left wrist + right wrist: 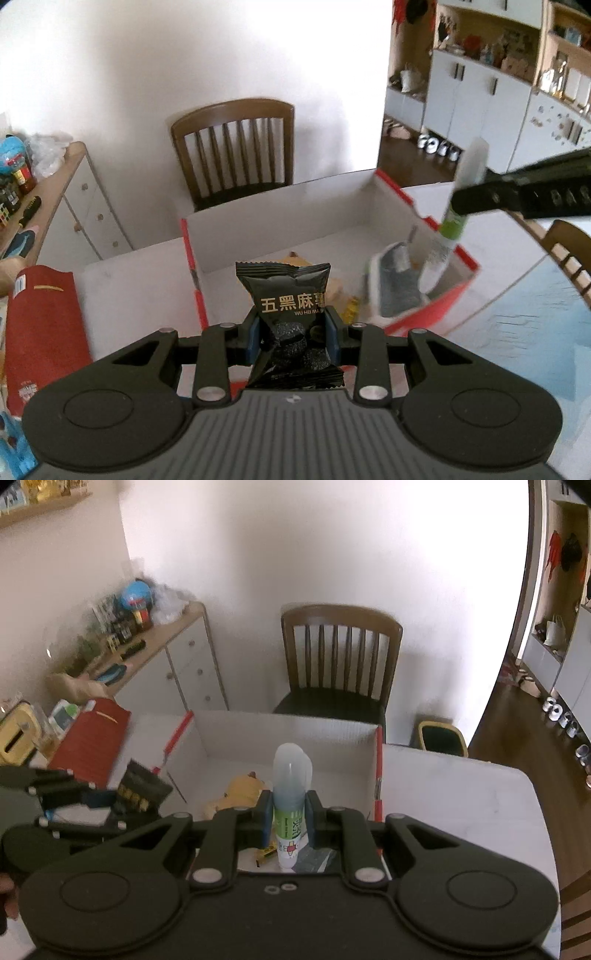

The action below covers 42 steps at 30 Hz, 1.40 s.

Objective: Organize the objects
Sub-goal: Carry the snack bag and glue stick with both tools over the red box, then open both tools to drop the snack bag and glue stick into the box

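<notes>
Snack packet [286, 314] is pinched in the left gripper [293, 334] above the box's [280, 214] near edge; the right gripper [290, 821] pinches a glue stick [291, 797] over the box. Move each fully inside before letting go.

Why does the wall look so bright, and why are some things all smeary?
Left wrist view: daylight washes the wall out; the glue stick and box edge are smeared, while the black packet stays sharp. Right wrist view: the wall glares too, the packet is blurred, and the fisheye bends the door frame.
</notes>
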Tool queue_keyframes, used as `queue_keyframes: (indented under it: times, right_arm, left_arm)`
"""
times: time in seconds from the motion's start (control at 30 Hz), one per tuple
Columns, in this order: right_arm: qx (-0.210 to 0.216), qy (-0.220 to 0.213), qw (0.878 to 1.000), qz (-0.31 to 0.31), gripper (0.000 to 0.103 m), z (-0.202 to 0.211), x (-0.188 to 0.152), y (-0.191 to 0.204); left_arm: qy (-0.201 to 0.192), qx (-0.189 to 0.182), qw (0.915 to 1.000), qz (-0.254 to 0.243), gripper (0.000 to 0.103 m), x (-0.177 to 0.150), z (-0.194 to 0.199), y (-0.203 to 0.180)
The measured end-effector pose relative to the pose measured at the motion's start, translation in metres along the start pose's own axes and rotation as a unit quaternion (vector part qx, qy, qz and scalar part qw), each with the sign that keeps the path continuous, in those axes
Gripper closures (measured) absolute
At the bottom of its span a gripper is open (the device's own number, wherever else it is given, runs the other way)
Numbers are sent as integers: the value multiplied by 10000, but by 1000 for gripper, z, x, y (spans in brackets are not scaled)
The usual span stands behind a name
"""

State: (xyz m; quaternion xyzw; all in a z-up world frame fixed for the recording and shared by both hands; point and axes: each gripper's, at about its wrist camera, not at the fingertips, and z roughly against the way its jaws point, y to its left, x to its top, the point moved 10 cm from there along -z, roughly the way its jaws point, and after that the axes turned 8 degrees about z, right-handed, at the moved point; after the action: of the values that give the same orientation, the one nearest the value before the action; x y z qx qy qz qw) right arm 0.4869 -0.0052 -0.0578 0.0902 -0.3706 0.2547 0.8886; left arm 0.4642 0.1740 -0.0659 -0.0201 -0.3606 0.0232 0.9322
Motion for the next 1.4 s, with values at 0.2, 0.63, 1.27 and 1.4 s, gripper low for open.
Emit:
queue_keyframes:
  times: [0.2, 0.63, 1.27, 1.4]
  right_arm:
    - [-17, 225, 9997, -29, 86, -25, -10, 2]
    - [145, 686, 9975, -46, 86, -64, -24, 2]
    - [-169, 1259, 9911, -398, 85, -142, -29, -20]
    - [-168, 1424, 9890, -374, 84, -152, -41, -20]
  left_arm:
    - [313, 74, 9994, 120, 70, 7, -38, 14]
    - [855, 357, 9956, -151, 70, -5, -91, 5]
    - [1096, 84, 9935, 283, 69, -13, -120, 2]
    - [1085, 20, 9933, 400, 68, -15, -122, 5]
